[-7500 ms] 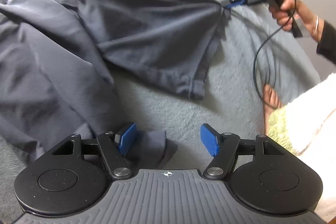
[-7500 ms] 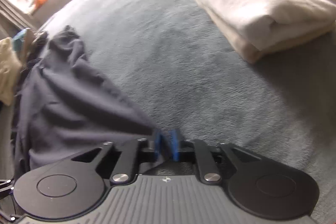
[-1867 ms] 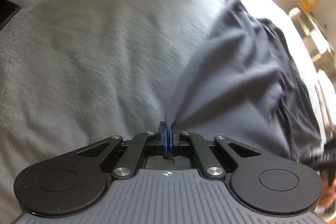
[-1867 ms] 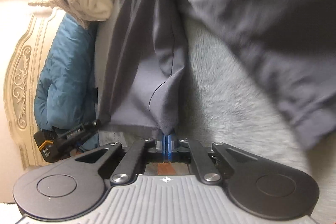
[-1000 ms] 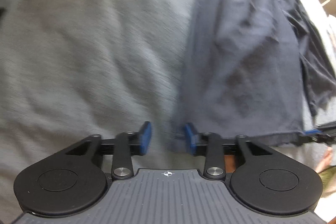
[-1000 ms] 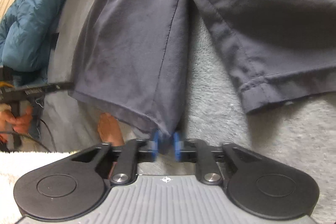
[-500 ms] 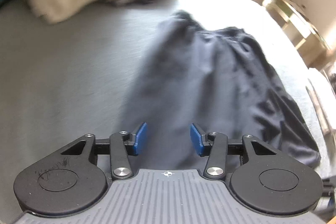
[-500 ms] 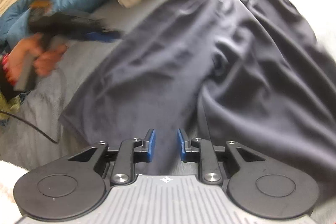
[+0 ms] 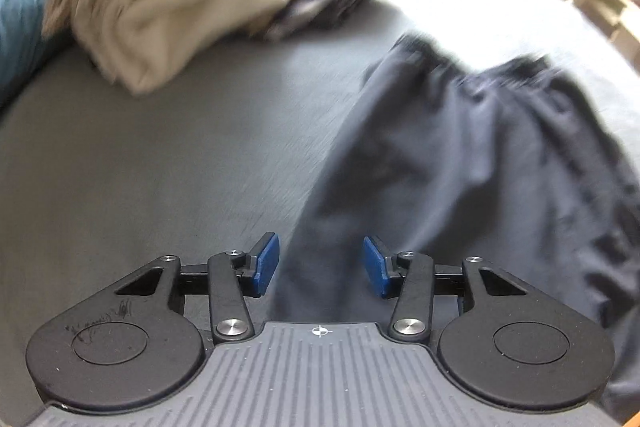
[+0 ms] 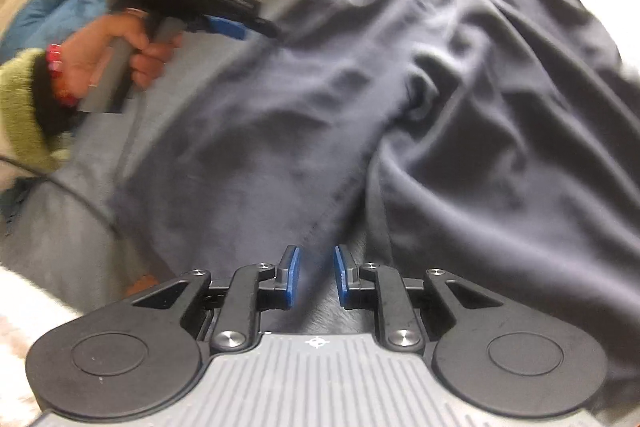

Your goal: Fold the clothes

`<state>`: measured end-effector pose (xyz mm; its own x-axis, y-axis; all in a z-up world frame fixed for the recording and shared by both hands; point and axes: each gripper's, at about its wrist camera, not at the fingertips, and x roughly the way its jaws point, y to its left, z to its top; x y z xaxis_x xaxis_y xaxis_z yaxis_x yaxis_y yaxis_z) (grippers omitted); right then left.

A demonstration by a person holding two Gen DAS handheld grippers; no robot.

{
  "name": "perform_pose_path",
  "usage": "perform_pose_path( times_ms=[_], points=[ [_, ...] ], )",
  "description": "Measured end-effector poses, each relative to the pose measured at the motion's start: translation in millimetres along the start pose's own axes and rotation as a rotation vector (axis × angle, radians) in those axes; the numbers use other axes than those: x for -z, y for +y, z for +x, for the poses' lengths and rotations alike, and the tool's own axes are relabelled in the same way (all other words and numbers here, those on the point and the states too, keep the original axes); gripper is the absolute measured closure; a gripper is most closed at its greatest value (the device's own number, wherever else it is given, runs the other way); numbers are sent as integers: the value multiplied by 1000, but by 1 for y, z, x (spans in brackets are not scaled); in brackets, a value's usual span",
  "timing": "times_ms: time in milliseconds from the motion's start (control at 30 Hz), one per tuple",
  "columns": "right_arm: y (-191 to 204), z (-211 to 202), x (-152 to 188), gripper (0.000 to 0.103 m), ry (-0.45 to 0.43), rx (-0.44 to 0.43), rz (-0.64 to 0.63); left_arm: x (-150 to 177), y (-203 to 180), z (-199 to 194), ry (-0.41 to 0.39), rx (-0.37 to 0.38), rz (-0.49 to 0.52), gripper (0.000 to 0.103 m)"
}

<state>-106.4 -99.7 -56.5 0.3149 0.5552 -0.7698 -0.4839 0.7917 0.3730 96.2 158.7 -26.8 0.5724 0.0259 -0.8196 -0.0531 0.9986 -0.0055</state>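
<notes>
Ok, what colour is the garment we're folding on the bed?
Dark navy-grey, plain with no pattern. The garment shows best in the right wrist view.

A dark navy-grey garment (image 10: 460, 99) lies spread and rumpled across a grey fleece bed cover (image 9: 168, 163), two long fabric panels running side by side — a stitched seam marks the edge of the nearer one. Its far end is gathered into tight pleats toward the bright side of the bed, the cloth creased in soft ridges throughout.
</notes>
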Motion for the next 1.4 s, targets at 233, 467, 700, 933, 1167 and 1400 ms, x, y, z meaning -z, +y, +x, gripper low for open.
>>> perform_pose_path(
  times_ms=[233, 467, 700, 933, 1167, 1400],
  points=[
    [-29, -43, -54, 81, -129, 6, 13, -34, -63, 23, -78, 108, 101, 56],
    [-119, -53, -135, 58, -256, 107, 163, -60, -104, 79, -162, 102, 89, 56],
    [-214, 5, -216, 38, -275, 149, 345, -68, -98, 113, -170, 39, 38, 56],
    [-266, 66, -267, 37, -215, 156, 447, -60, -102, 115, -204, 23, 94, 55],
    [-273, 93, -271, 52, -149, 155, 375, -53, -104, 121, -247, 15, 101, 52],
    [-233, 82, -269, 100, -238, 319, 134, -51, -105, 123, -282, -1, 110, 51]
  ],
)
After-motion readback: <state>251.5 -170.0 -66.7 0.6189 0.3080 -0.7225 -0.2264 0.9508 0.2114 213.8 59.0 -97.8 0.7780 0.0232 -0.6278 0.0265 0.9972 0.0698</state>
